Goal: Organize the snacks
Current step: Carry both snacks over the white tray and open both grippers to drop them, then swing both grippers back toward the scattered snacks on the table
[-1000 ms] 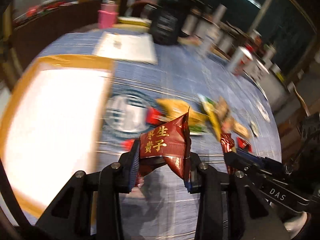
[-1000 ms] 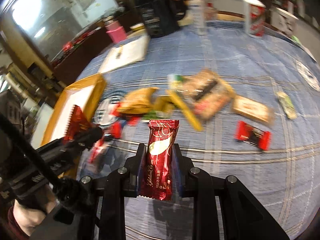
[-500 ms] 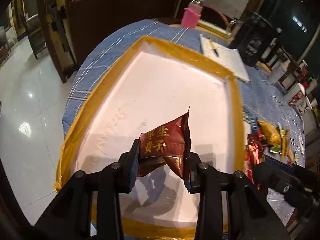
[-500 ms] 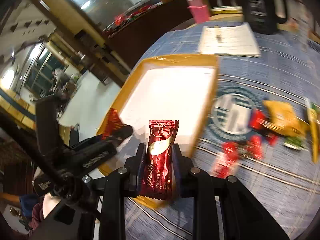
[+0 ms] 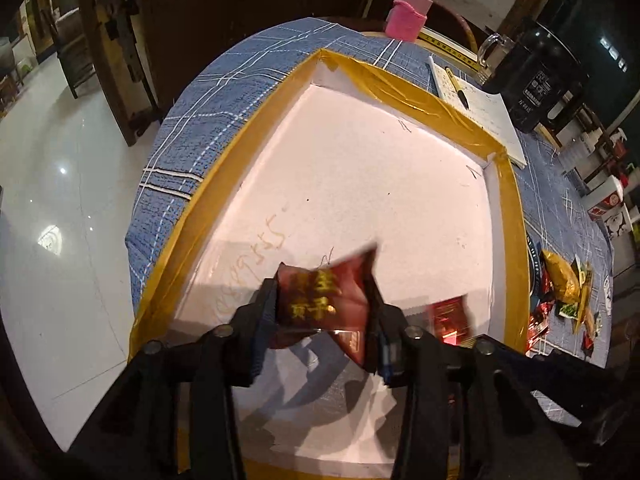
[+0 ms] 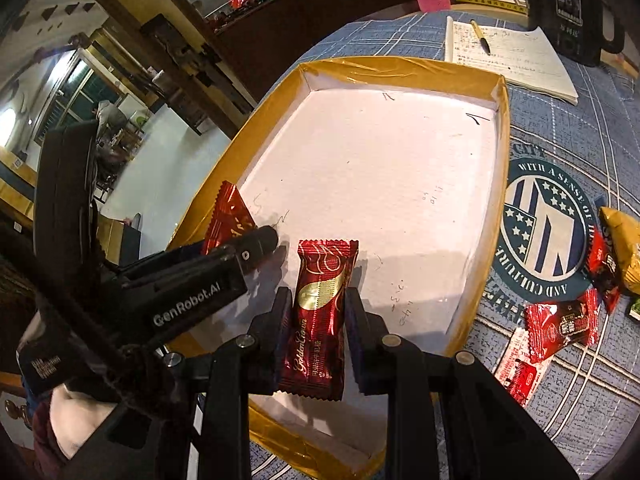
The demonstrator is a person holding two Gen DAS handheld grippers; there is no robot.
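A white shallow tray [image 5: 362,76] with a yellow taped rim lies on the blue checked tablecloth; it also shows in the right wrist view [image 6: 400,66]. My left gripper [image 5: 326,312] is shut on a dark red snack packet [image 5: 320,300] with gold characters, held above the tray's near part. That packet shows in the right wrist view [image 6: 228,216] too. My right gripper [image 6: 318,312] is shut on a long red Golden Crown snack bar [image 6: 320,316], upright over the tray's near edge. The bar's tip shows blurred in the left wrist view [image 5: 450,316].
Loose snacks lie on the cloth right of the tray: red packets [image 6: 560,326] and a gold bag [image 6: 622,236]. A notepad with a pen [image 6: 508,52], a black kettle [image 6: 568,4] and a pink bottle [image 5: 408,20] stand beyond the tray. The table edge drops off at left.
Both grippers swung left from the snack pile to over the tray, each still holding its snack. The left packet now looks blurred and tilted.
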